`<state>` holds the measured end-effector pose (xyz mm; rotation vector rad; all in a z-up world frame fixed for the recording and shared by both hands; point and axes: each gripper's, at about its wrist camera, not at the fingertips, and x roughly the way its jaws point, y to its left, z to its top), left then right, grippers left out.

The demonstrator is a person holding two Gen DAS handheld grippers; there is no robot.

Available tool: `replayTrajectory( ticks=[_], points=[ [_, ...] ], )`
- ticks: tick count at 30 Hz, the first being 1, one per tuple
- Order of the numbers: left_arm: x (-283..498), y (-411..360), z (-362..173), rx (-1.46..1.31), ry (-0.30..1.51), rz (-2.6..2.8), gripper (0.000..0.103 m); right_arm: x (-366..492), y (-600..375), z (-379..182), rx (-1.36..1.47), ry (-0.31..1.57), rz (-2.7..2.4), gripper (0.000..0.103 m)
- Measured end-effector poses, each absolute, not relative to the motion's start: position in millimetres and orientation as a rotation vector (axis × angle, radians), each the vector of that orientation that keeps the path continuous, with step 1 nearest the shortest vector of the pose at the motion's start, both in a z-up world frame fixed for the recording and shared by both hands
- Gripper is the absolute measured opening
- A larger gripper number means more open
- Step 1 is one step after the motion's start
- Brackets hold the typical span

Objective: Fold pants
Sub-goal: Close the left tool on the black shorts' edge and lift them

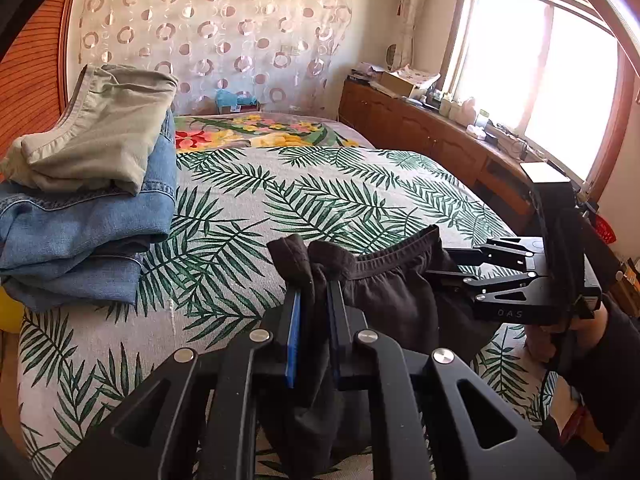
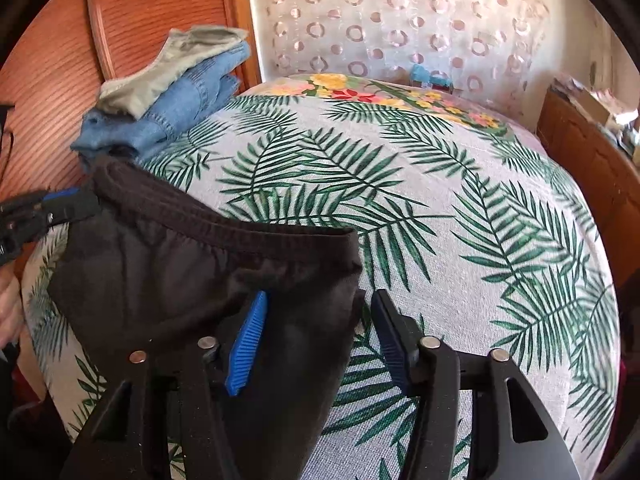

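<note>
Black pants [image 1: 384,292] over the palm-print bed [image 2: 460,240], waistband pinched in left gripper [image 1: 314,292] jaws, right gripper [image 2: 320,324] jaws spread.

pants [image 1: 384,292]: black | bedspread [image 1: 248,200]: green palm-leaf print | jeans [image 1: 80,224]: blue

Daylight glares through the blown-out window [image 1: 532,76] (right side); fisheye edges bend and darken.

Folded jeans [image 1: 80,220] under khaki trousers [image 1: 100,132] lie on the palm-print bedspread [image 1: 320,200], wooden cabinet [image 1: 420,128] beside.
</note>
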<state>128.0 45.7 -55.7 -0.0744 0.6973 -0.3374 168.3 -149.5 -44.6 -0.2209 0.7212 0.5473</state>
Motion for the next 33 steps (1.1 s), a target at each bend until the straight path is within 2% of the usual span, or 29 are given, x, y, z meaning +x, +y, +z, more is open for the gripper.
replayTrajectory(
  ticks=[6,11,21,33],
  points=[
    [125,46,-55,-0.073,0.694,-0.339,0.01,168,-142,-44,-0.21,0.741,0.607,0.02],
    [120,46,-50,-0.063,0.67,-0.348,0.008,171,-148,-44,-0.165,0.744,0.623,0.012],
    [110,41,-37,-0.05,0.628,-0.343,0.006,137,-156,-28,-0.16,0.619,0.592,0.01],
    [94,27,4,-0.032,0.512,-0.381,0.006,96,-187,8,-0.147,0.488,0.577,0.01]
  ],
)
